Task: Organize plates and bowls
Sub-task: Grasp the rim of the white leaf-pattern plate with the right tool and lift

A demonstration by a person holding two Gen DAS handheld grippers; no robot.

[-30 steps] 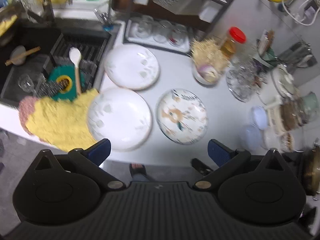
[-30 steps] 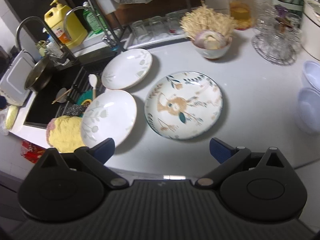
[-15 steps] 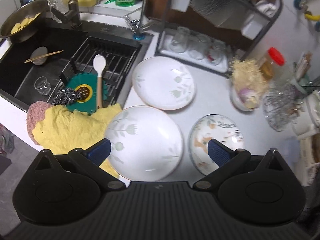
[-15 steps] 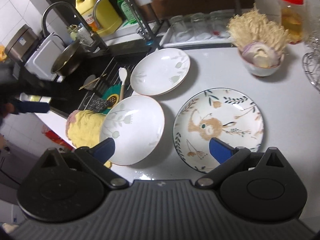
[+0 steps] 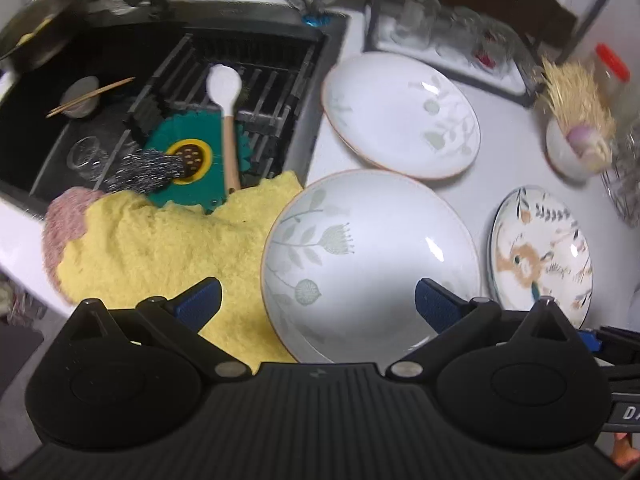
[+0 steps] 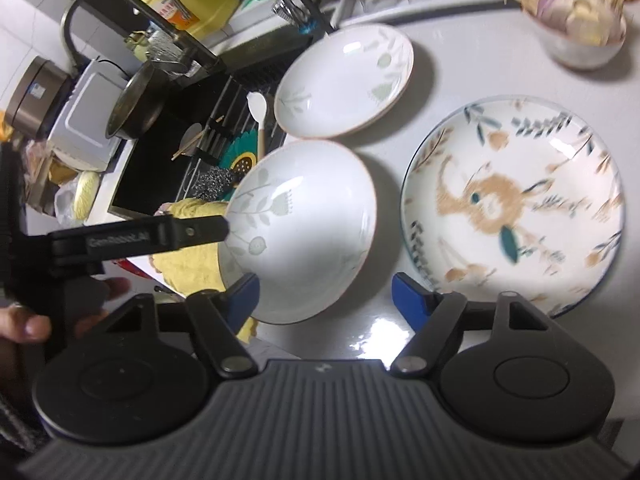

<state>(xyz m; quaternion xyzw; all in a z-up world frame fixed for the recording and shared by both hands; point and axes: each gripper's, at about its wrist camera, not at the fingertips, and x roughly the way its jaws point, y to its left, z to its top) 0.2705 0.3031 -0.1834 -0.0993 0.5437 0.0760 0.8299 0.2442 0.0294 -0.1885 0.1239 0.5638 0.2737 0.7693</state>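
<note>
Table (image 6: pixel 472 64): white top beside a dark sink (image 5: pixel 120 80) on its left; three plates lie on it, none stacked.
Yellow cloth (image 5: pixel 168 252): spread over the table's front-left corner by the sink, touching the near white plate's left rim.
Patterned plate (image 6: pixel 514 204): flat toward the table's right, just beside the near white plate, apart from it.
Near white plate (image 5: pixel 370 264): leaf-printed, at the table's front edge, its near rim seeming to reach the edge.
Far white plate (image 5: pixel 402 114): same print, behind the near one toward the back edge; the rims nearly meet in the left wrist view.
Bowl (image 6: pixel 580 40): holds food, back right, well apart from the plates.
Left gripper (image 5: pixel 318 304): jaws spread wide, one tip over the cloth and the other over the near white plate's bowl; nothing pressed.
Right gripper (image 6: pixel 324 294): jaws closing, with the near white plate's front-right rim between the tips; no pad seems to press on it yet.
Step in hand: I judge this to be the approach to the first pickup, both tools bearing on the near white plate.
Next move: it calls for pinching the plate's rim between the pads, lifting it level and setting it onto the matching far white plate; a glazed rim may slip, so the bite should be deep.
</note>
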